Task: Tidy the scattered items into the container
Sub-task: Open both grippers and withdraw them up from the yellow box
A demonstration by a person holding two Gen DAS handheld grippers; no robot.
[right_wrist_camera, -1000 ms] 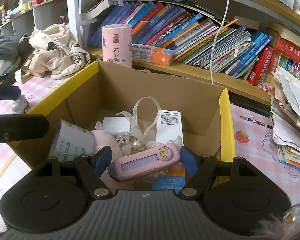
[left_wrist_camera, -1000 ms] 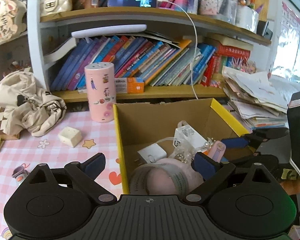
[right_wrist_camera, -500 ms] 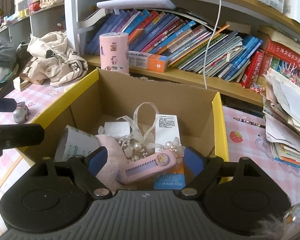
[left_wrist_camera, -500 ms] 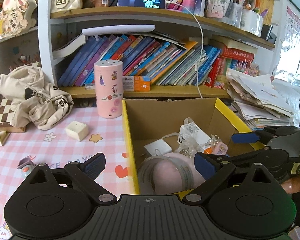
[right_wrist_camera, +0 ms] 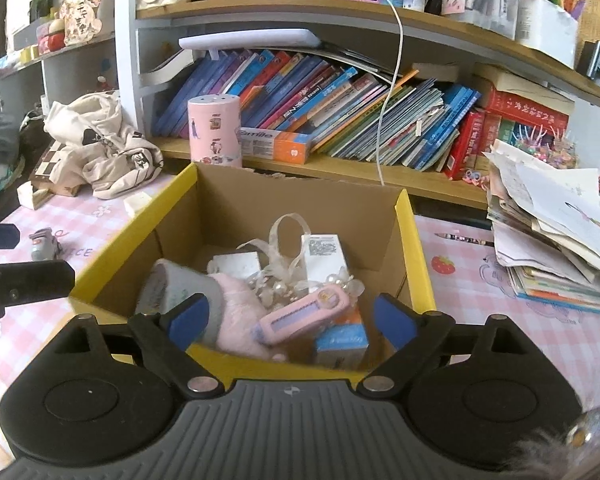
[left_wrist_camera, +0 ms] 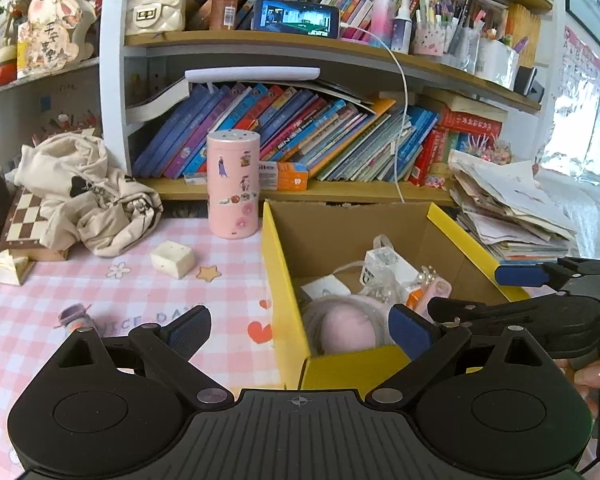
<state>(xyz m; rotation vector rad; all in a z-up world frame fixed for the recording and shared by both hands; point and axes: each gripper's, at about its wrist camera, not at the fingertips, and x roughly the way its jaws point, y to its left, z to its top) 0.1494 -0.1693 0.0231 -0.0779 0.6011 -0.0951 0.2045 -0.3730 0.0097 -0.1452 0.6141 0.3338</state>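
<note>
Sitting loose atop the pile in the cardboard box, the pink utility knife leans on a plush w/ one end up, so it could slide deeper or catch on the pearl ribbon. Right gripper jaws have just been opening and stand wide, nothing pinched. Left gripper also wide, empty. Risk: it straddles the box's yellow wall and may knock it. Still out on the tablecloth: white cube, maybe a toy car.

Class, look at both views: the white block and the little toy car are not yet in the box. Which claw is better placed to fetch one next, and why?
Left. The left claw is open and empty over the pink cloth, on the side where the white block and toy car lie. The right claw, open above the box, is farther off.
</note>
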